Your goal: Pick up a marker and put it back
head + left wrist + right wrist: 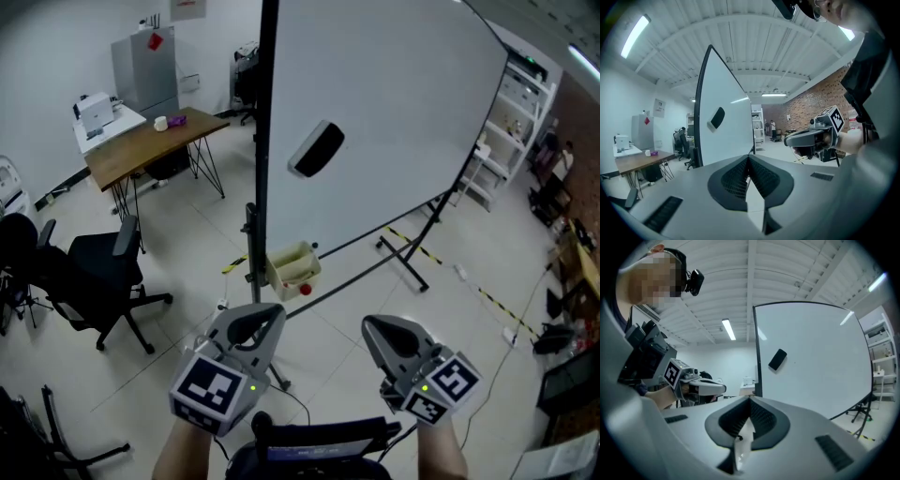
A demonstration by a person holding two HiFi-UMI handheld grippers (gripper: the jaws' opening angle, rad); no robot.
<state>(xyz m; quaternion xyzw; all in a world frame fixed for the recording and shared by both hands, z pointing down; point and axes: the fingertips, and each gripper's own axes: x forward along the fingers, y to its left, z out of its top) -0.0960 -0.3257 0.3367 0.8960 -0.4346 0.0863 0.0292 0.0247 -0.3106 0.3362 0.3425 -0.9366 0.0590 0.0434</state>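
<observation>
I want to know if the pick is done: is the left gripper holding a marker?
No, the left gripper has its jaws closed together with nothing between them.

1. The whiteboard (375, 122) stands ahead, with an eraser (317, 149) on it.
2. A box (292, 269) sits at its lower edge (beside the post).
3. A table (150, 145) is behind on the left, with a chair (98, 272) nearer.
4. Shelves (511, 122) are on the right.
5. The left gripper (255, 323) and right gripper (389, 336) are side by side in front.

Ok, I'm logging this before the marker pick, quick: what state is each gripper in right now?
Left gripper: closed, nothing between its jaws.
Right gripper: closed, nothing between its jaws.
</observation>
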